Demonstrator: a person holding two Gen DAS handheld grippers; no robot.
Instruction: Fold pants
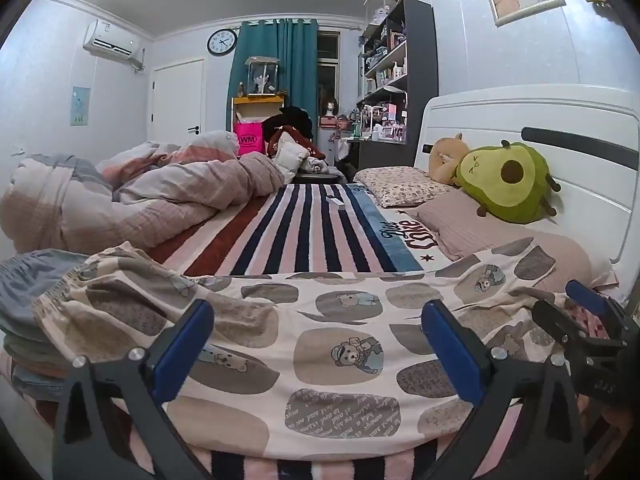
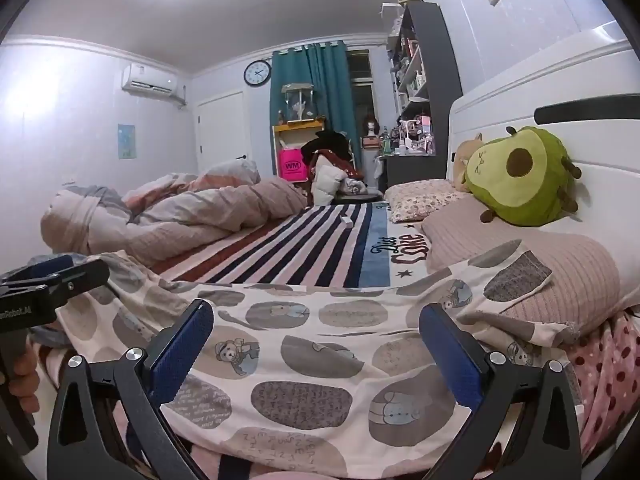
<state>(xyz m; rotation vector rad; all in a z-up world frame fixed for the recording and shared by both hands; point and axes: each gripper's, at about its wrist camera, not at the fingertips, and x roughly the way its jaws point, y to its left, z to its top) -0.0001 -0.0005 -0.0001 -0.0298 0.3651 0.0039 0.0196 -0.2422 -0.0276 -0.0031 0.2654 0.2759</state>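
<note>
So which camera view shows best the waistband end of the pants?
The left wrist view: the gathered waistband of the pants lies in plain sight at the left. In the right wrist view, the left gripper covers most of that end.

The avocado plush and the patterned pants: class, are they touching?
Apart. The right wrist view shows the avocado plush up by the headboard, with bare pink pillow between it and the pants.

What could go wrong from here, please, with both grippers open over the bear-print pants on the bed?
The pants lie rumpled, one end draped up over the pillow, so a fold could come out crooked. The left gripper and right gripper might also pinch the striped blanket underneath. The clothes pile beside the waistband could snag.
</note>
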